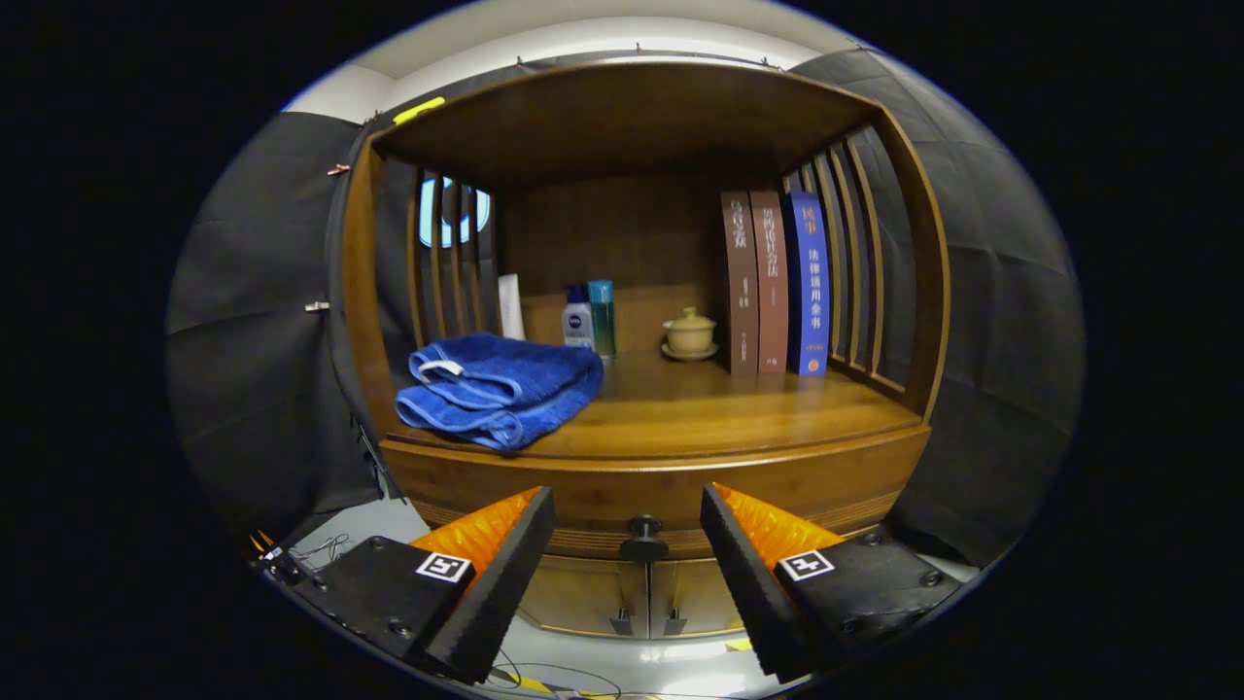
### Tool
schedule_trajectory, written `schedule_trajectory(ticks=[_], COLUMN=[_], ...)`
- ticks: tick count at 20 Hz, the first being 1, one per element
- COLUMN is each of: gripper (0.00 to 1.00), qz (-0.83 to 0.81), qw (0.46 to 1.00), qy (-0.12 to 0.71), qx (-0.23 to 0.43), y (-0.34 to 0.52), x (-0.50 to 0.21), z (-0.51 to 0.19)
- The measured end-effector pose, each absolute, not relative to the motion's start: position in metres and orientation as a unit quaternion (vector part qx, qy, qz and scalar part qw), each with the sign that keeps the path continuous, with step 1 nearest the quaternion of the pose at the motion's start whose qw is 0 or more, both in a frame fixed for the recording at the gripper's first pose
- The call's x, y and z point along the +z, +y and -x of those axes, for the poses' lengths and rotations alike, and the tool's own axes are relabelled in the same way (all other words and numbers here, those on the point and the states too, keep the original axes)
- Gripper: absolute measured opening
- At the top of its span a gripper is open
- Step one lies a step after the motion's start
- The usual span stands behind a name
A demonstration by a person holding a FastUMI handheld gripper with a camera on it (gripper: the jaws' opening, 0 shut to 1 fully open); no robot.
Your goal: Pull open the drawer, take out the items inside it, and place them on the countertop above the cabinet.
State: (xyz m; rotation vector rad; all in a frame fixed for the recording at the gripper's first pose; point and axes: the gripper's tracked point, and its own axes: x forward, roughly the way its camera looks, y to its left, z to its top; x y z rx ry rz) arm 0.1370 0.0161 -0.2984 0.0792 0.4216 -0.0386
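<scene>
Two fingers of the gripper [627, 544] spread wide, nothing pinched; drawer [651, 491] closed, its dark knob [643, 537] in the gap between the tips, just ahead. Countertop [719, 413] above holds a folded blue towel [498, 387], bottles [589, 319], small lidded cup [690, 333], three books [775, 282].
</scene>
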Motion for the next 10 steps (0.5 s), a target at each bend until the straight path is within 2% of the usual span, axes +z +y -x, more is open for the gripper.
schedule_trajectory(ticks=[7,9,10], gripper=[0.99,0.89,0.80], qz=[-0.030,-0.039,-0.042], qw=[0.963,0.957,0.956], qy=[0.266,0.285,0.290], qx=[-0.026,-0.027,-0.030], y=[0.016,0.016,0.015], x=[-0.378,-0.394,-0.398], z=[-0.162,-0.166,-0.168])
